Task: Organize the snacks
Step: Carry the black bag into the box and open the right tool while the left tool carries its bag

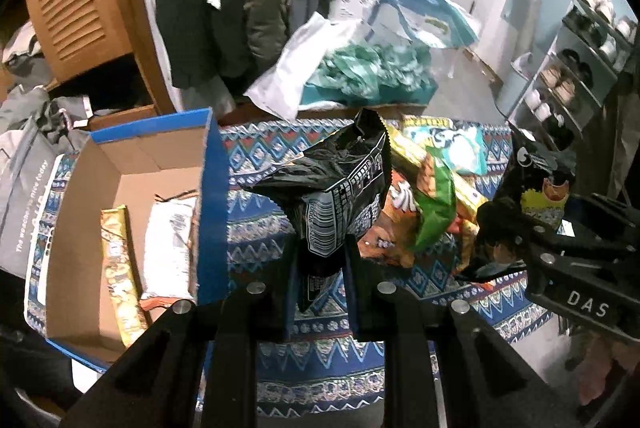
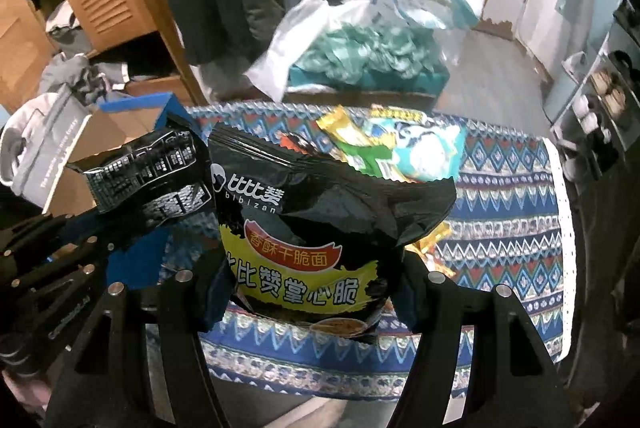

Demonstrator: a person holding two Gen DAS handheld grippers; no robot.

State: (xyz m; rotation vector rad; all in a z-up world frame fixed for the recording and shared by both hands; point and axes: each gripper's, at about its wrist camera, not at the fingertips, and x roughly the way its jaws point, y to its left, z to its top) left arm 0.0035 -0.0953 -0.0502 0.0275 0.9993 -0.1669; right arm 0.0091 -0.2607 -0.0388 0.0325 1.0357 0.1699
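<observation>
Left hand-held gripper (image 1: 320, 260) clamps the lower edge of a black snack packet (image 1: 336, 187), barcode side facing it, lifted clear of the patterned surface (image 1: 280, 228). Right hand-held gripper (image 2: 312, 292) grasps a second black noodle-snack bag (image 2: 320, 228). Cardboard box (image 1: 120, 187) sits left of the left hand-held gripper; loose snacks (image 1: 432, 195) lie beyond, right.

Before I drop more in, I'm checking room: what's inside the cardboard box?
Inside the cardboard box lie a gold snack packet and a white snack bag, side by side. The box's blue wall hides the bag's right edge.
</observation>
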